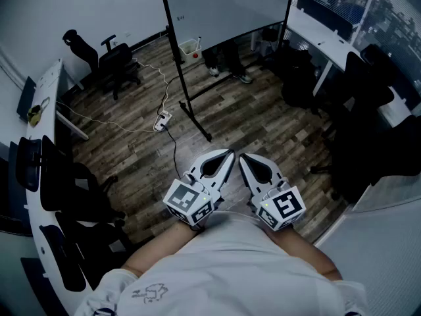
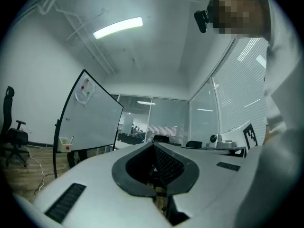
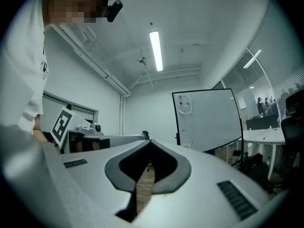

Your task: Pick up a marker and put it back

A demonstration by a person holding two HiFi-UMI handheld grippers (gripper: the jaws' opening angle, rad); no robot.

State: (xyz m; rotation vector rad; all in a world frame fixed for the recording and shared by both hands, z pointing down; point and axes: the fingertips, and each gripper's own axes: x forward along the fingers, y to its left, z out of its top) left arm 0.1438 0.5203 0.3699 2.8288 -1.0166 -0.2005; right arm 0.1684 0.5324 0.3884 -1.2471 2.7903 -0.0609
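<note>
A whiteboard [image 1: 223, 5] on a black rolling stand stands ahead across the wooden floor. A small white marker tray [image 1: 189, 48] hangs at its lower edge. In the left gripper view the tray [image 2: 64, 144] has a marker [image 2: 72, 139] sticking up from it. The right gripper view shows the board [image 3: 209, 118] and a marker [image 3: 191, 145] at its bottom edge. My left gripper [image 1: 229, 154] and right gripper [image 1: 242, 157] are held side by side close to the body, level, far from the board. Both have their jaw tips together with nothing between them.
A power strip [image 1: 162, 118] with trailing cables lies on the floor by the stand's foot [image 1: 197, 124]. A person's legs [image 1: 227, 61] show behind the board. Office chairs [image 1: 112, 61] and a desk [image 1: 39, 130] line the left; desks and chairs [image 1: 342, 51] the right.
</note>
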